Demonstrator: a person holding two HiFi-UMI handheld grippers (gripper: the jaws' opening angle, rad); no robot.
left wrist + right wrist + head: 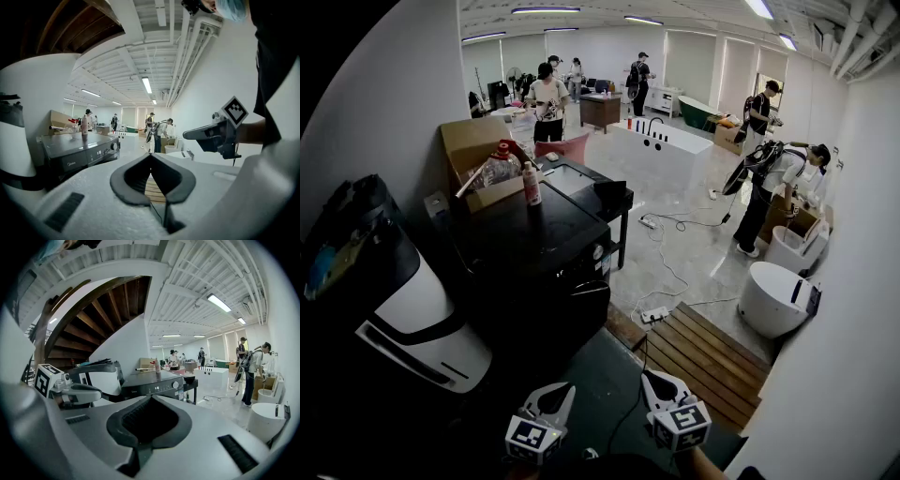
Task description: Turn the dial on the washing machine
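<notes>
1. Left tongs (555, 397) and right tongs (654, 382) are held low and side by side in the head view, well apart from the washer (534, 234)
2. Both pairs are pressed together at the tips, with nothing pinched, as shown in each gripper view
3. Dial (176, 385) is set at the right end of the washer's front panel; it is round, with its axis level and pointing out of the panel
4. Key relation: the washer lies ahead and up-left of both tongs in the head view. The dial is seen just above and slightly right of the tips in the right gripper view, and well off to the left in the left gripper view
5. Left tongs are judged to be on the nearer side, right tongs better aimed
6. Task is judged not begun; an approach and spread tongs are needed first
</notes>
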